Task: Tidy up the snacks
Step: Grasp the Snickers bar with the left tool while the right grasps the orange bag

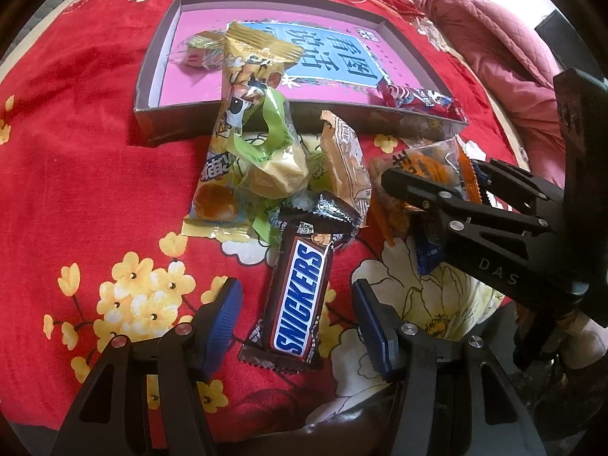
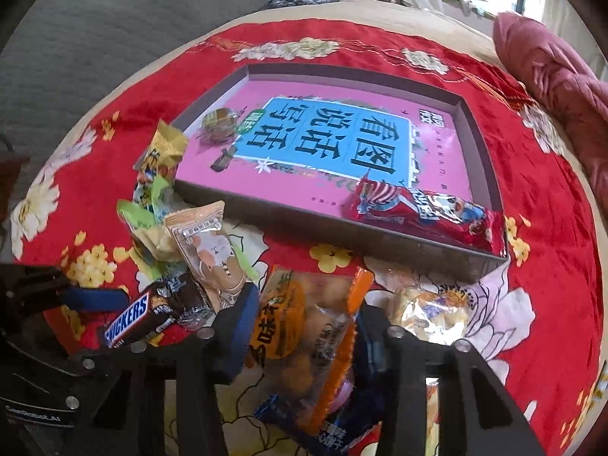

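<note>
A Snickers bar (image 1: 300, 296) lies on the red floral cloth between the open fingers of my left gripper (image 1: 298, 319), untouched as far as I can see. My right gripper (image 2: 304, 326) straddles an orange snack packet (image 2: 304, 326); its fingers stand at the packet's sides, and I cannot tell if they press it. The right gripper also shows in the left wrist view (image 1: 437, 182). A shallow box (image 1: 148, 114) with a pink bottom holds a red packet (image 2: 421, 216) and a small wrapped sweet (image 2: 218, 125). A pile of packets (image 1: 266, 159) lies before the box.
A clear-wrapped pastry (image 2: 429, 313) lies right of the orange packet, a blue packet (image 2: 330, 437) under it. A pink quilted blanket (image 1: 494, 30) is bunched at the far right. The cloth's edge and grey floor (image 2: 95, 30) are beyond the box.
</note>
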Demonstrator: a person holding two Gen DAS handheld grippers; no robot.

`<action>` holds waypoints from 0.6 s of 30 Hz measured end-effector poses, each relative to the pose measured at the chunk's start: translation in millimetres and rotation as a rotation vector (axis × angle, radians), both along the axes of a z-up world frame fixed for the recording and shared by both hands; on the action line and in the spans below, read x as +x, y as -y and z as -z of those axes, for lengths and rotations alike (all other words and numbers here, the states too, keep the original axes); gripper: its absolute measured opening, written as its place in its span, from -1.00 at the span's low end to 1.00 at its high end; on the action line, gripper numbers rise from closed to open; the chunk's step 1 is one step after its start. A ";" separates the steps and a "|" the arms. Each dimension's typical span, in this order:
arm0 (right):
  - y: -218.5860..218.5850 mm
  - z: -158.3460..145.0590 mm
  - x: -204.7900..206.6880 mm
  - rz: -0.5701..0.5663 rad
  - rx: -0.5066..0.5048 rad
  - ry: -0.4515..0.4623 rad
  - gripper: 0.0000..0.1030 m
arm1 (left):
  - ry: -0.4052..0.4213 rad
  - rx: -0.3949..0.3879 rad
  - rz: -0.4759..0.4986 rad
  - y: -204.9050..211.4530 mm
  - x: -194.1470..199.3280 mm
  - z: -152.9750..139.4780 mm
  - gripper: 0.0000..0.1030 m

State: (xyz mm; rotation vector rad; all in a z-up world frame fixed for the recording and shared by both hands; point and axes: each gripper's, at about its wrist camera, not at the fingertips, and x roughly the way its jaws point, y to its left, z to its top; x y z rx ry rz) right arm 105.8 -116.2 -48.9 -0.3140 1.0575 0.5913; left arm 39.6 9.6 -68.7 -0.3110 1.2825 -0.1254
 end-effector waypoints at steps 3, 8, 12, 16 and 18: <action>1.4 -0.7 0.2 -0.007 0.035 -0.010 -0.29 | 0.007 0.008 0.000 2.5 1.3 -0.2 0.19; 3.8 -7.1 -4.7 -0.008 0.074 0.016 -0.40 | 0.024 -0.011 -0.010 4.5 2.9 1.1 0.19; 11.7 -9.7 -5.4 0.023 0.111 0.010 -0.41 | 0.032 -0.013 0.009 10.4 4.6 1.9 -0.10; 21.6 -14.0 -5.2 0.062 0.156 0.008 -0.41 | 0.038 -0.018 0.016 11.0 6.1 3.3 -0.27; 25.4 -16.3 -5.4 0.077 0.173 0.007 -0.41 | 0.039 -0.020 0.015 10.3 6.4 3.9 -0.37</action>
